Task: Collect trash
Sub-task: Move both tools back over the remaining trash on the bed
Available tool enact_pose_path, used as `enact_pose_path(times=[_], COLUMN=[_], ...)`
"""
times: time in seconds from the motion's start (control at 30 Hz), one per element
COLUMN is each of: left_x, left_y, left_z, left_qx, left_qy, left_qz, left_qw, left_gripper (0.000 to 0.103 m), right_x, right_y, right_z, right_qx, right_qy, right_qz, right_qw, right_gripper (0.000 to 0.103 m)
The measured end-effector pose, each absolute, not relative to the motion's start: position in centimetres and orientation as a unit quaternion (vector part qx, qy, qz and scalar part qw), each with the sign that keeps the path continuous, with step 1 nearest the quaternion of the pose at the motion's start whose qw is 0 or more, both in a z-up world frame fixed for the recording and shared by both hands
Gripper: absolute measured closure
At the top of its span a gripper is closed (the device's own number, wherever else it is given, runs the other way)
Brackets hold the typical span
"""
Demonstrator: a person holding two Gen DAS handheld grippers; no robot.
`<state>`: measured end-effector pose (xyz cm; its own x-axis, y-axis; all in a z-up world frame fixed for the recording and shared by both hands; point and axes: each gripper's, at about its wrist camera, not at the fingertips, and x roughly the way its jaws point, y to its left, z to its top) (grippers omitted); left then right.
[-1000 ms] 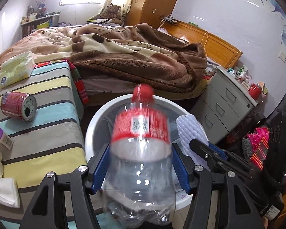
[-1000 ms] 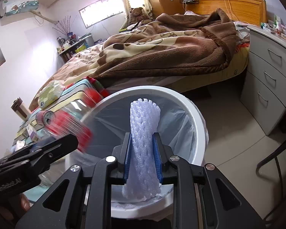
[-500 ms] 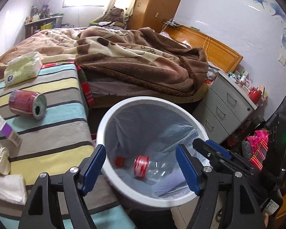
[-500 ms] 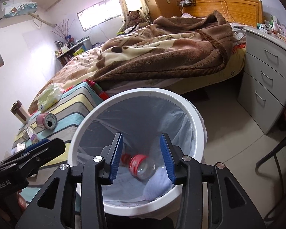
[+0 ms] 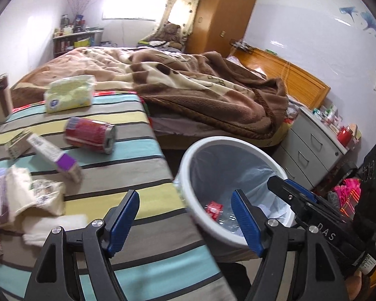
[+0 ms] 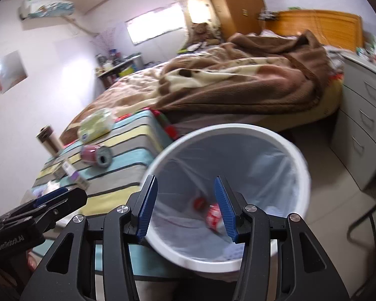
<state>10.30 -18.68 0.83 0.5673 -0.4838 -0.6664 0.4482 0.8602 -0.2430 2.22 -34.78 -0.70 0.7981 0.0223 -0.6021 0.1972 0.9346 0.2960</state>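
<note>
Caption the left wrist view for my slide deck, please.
Open left gripper hovers between striped table and bin holding a bottle.

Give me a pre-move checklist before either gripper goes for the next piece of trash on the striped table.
1. Left gripper open, nothing held: ok.
2. Right gripper open, nothing held: ok.
3. Plastic bottle inside the trash bin: ok.
4. Red can lying on its side on the striped table, nothing on top of it: ok.
5. Purple-ended box free of the neighbouring box: cannot tell, blurred.
</note>
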Motion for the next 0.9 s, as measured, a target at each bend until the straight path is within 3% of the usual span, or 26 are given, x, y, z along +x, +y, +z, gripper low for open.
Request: enact_pose_path(times=[0.4, 0.5, 0.9], left_x=[10.4, 10.4, 10.4], left_y=[-8.9, -6.4, 2.6], left_z=[0.7, 0.4, -1.0], left_qx=[-0.051, -0.063, -0.098], left_qy=[0.368, 0.367, 0.367], left_qz=[-0.166, -0.141, -0.053], left_qw=[0.913, 0.917, 0.923], left_gripper=[0.027, 0.027, 0.026], right_x=[4.2, 4.8, 6.8], right_y=[-28.7, -27.1, -21.0], right_z=[-0.4, -0.5, -0.7], right_qx=[0.139, 0.132, 0.103], right_qy=[0.317, 0.321, 0.341], right_qz=[0.041, 0.060, 0.125], right_qw=[0.937, 0.936, 0.926], right_gripper=[0.053, 0.044, 0.044])
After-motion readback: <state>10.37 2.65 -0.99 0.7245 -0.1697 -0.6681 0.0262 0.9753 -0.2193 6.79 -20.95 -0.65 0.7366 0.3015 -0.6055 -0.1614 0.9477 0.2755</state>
